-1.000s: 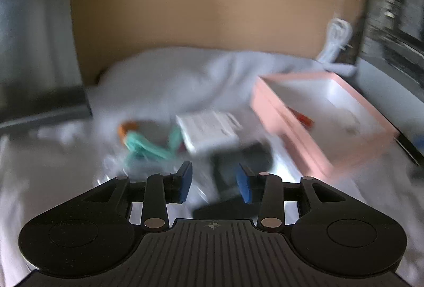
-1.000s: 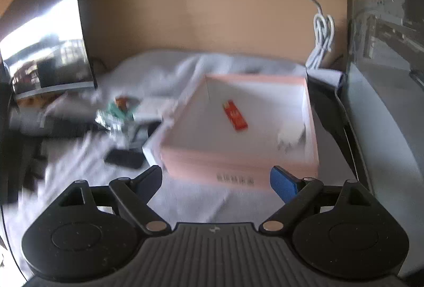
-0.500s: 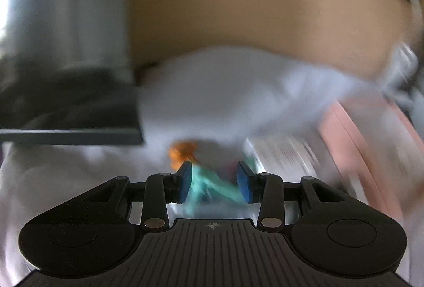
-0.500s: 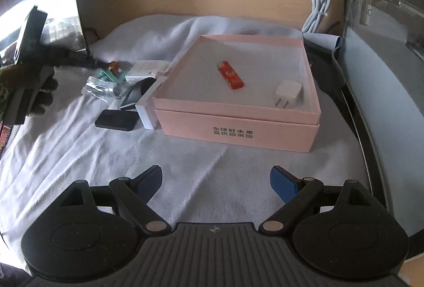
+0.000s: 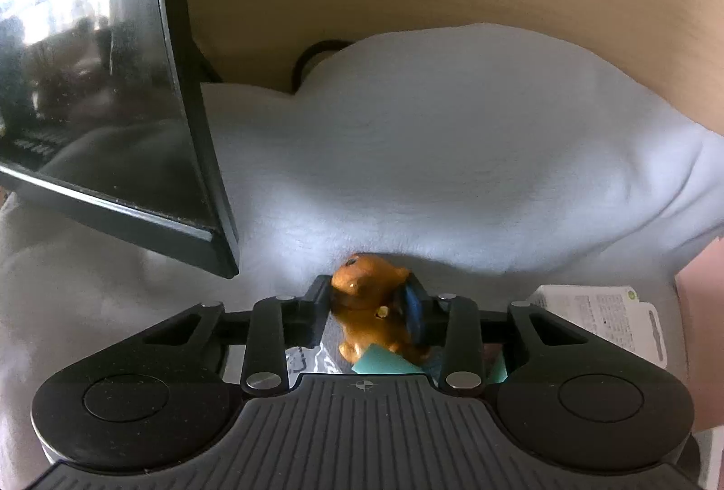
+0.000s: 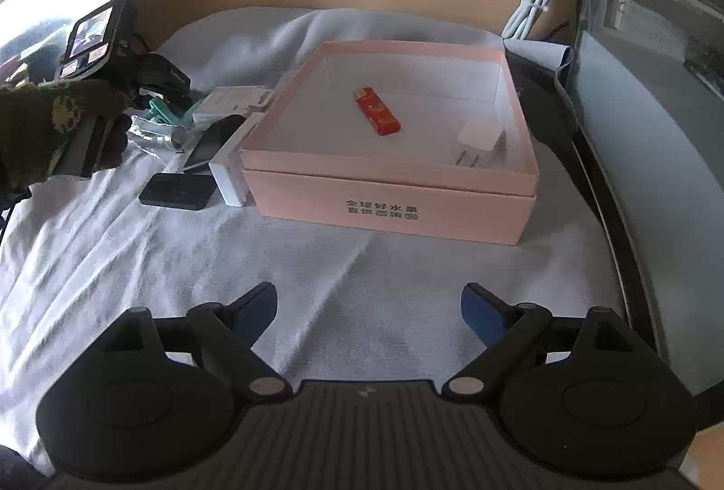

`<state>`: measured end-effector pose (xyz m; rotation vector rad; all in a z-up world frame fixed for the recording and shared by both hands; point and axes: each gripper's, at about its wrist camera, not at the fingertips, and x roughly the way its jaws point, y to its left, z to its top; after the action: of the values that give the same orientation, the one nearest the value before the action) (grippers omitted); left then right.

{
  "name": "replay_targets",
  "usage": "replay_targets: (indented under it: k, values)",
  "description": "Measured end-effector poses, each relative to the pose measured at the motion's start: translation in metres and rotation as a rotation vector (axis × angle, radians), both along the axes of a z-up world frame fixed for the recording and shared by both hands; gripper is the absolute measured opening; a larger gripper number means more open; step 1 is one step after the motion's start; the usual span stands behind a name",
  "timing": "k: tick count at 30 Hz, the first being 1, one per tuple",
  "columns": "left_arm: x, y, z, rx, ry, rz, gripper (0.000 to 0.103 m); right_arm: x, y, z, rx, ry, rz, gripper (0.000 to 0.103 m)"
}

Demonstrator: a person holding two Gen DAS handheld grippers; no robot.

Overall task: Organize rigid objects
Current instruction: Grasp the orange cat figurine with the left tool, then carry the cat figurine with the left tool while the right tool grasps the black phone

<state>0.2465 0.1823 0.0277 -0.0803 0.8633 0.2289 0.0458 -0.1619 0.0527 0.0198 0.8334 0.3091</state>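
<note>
Left gripper [image 5: 370, 311] clamped on rounded, glossy orange-brown animal figurine [image 5: 369, 304] with teal base; right gripper [image 6: 367, 311] spread, idle; slip risk en route to pink cardboard box [image 6: 389, 196].

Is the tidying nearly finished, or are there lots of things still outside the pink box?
Not nearly. The pink box holds a red lighter and white plug. The left gripper is gripping an orange figurine. A black case and white packet wait outside.
</note>
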Motion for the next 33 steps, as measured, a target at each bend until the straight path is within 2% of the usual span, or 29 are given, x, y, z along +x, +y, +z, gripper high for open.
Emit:
replay_targets:
  k: [3, 6, 10, 13, 16, 23, 27, 29, 33]
  values:
    - [-0.017, -0.003, 0.008, 0.009, -0.064, -0.053, 0.037, -0.001, 0.003, 0.001, -0.018, -0.018, 0.015, 0.089]
    - [-0.047, -0.004, 0.023, -0.026, -0.134, -0.098, 0.036, 0.000, 0.009, 0.002, -0.021, -0.025, 0.038, 0.089]
    - [-0.102, -0.006, 0.047, -0.063, -0.236, -0.132, 0.036, 0.003, 0.024, 0.004, -0.026, -0.047, 0.087, 0.089]
    - [-0.146, -0.004, 0.059, -0.119, -0.269, -0.132, 0.036, 0.005, 0.040, 0.008, -0.025, -0.076, 0.139, 0.089]
    - [-0.193, 0.008, 0.061, -0.151, -0.264, -0.122, 0.036, 0.009, 0.058, 0.012, -0.005, -0.099, 0.202, 0.089]
    - [-0.268, 0.018, 0.047, -0.248, -0.187, -0.065, 0.036, 0.029, 0.129, 0.020, 0.036, -0.148, 0.337, 0.089]
    - [-0.298, 0.019, 0.044, -0.281, -0.170, -0.057, 0.036, 0.040, 0.179, 0.017, -0.021, -0.197, 0.462, 0.088]
    - [-0.308, 0.020, 0.043, -0.299, -0.165, -0.056, 0.036, 0.054, 0.199, 0.011, -0.063, -0.180, 0.518, 0.087]
    - [-0.320, 0.019, 0.044, -0.314, -0.164, -0.045, 0.036, 0.083, 0.210, -0.005, -0.110, -0.112, 0.531, 0.084]
